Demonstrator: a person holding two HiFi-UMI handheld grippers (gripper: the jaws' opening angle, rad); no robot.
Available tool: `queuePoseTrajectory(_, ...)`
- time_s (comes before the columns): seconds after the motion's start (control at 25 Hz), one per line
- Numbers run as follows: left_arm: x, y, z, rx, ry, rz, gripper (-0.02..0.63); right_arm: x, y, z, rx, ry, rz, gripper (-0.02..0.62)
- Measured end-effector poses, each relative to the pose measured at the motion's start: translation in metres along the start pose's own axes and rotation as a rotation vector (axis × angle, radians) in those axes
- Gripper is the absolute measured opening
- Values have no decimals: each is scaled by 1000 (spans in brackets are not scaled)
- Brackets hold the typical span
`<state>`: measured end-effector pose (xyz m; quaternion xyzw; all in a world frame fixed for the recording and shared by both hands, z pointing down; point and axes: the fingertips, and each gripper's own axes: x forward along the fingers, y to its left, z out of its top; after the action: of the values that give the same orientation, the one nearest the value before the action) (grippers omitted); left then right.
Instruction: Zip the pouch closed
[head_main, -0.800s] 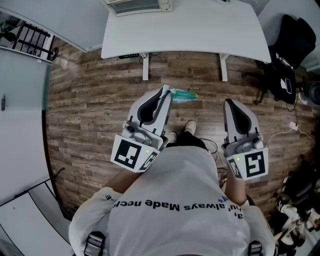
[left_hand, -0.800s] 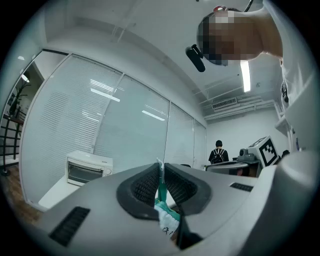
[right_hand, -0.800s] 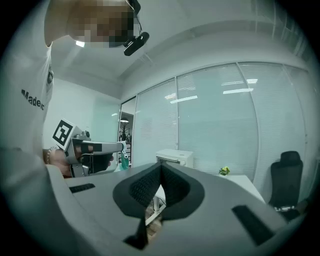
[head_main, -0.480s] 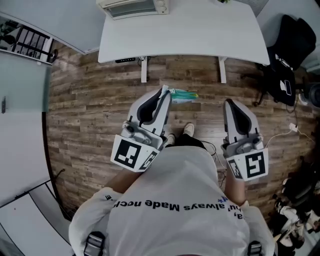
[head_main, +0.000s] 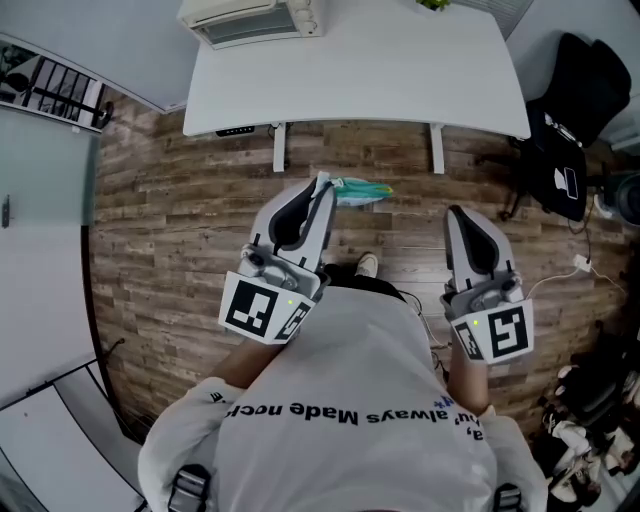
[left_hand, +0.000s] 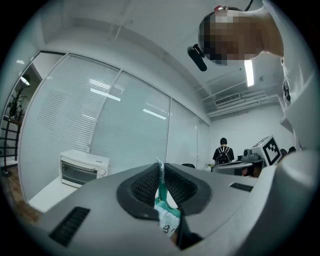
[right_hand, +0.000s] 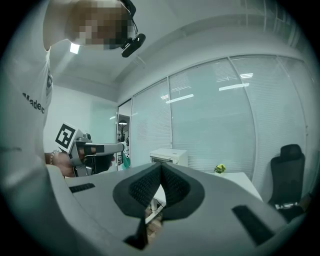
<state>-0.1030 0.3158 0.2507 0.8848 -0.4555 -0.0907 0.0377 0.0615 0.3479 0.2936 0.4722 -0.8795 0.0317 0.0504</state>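
Standing on a wood-plank floor (head_main: 170, 220), the person faced a white table (head_main: 400, 70) carrying a toaster oven (head_main: 250, 15) at its left end and a small green plant (right_hand: 219, 169) near the far edge. A black office chair (head_main: 575, 90) sat to the right, with a white cable (head_main: 560, 270) on the floor below it. Nothing stood between the grippers and the table. The left gripper (head_main: 322, 180) was clamped on the teal-and-white pouch (head_main: 360, 190), held in mid-air short of the table with the bag sticking out sideways past the tips. The right gripper (head_main: 455, 210) had its jaws together, nothing between them. The pouch's zipper couldn't be made out in any view, and the small printed marks on it were too small to read. Shirt (head_main: 350, 400) print was partly cut off; "always Made" was legible. A second person (left_hand: 223, 152) stood far back, facing away.
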Motion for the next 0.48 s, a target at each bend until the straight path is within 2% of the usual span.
queuePoseTrajectory(0.48, 24, 0, -11, -17, 7, -6, 49, 5, -22, -5, 17, -7, -4, 6)
